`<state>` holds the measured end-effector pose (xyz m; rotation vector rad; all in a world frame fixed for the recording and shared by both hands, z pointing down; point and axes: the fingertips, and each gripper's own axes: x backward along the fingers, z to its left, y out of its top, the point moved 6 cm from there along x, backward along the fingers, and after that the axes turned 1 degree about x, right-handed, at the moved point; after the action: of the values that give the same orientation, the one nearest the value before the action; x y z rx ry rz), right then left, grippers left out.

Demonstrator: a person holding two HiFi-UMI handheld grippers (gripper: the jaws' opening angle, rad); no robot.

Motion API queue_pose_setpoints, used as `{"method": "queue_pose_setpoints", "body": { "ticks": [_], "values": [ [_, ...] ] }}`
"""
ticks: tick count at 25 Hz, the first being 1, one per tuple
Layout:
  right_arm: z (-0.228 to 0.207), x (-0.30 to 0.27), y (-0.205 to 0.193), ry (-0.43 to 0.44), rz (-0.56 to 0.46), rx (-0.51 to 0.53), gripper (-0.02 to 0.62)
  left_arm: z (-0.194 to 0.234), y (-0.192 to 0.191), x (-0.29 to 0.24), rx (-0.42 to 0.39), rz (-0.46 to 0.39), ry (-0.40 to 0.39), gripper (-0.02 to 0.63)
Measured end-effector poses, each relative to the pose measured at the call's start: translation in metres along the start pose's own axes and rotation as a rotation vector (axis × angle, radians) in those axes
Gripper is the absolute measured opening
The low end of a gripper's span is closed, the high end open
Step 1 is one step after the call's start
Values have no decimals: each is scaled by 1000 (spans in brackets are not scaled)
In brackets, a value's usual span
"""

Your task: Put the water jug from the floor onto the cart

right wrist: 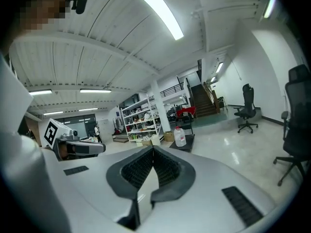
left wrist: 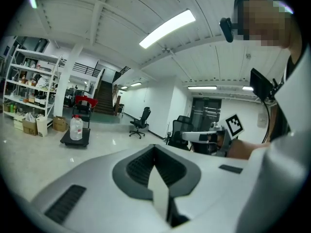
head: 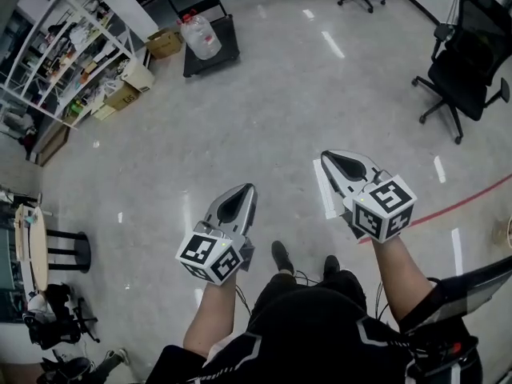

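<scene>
Already on the black cart (head: 226, 45), the clear water jug (head: 200, 37), upright.

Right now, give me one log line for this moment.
left gripper: shut, empty | right gripper: shut, empty | jug: standing on cart | cart: far across floor from both grippers

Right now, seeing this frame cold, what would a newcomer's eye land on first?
Two grey tools with black-and-white marker cubes fill the foreground: the left gripper and right gripper, both shut and empty over the glossy grey floor. Far off at upper left, a clear plastic water jug with a red cap stands on a low black platform cart beside white metal shelving.
</scene>
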<state>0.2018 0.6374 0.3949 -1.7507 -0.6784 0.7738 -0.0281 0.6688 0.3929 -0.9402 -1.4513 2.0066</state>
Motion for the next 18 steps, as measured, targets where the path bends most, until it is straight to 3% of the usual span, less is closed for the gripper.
{"method": "queue_pose_setpoints", "body": {
  "ticks": [10, 18],
  "values": [
    [57, 57, -11, -23, -29, -11, 3, -50, -7, 70, -40, -6, -47, 2],
    [117, 75, -29, -92, -11, 1, 3, -41, -22, 133, -59, -39, -100, 2]
  ]
}}
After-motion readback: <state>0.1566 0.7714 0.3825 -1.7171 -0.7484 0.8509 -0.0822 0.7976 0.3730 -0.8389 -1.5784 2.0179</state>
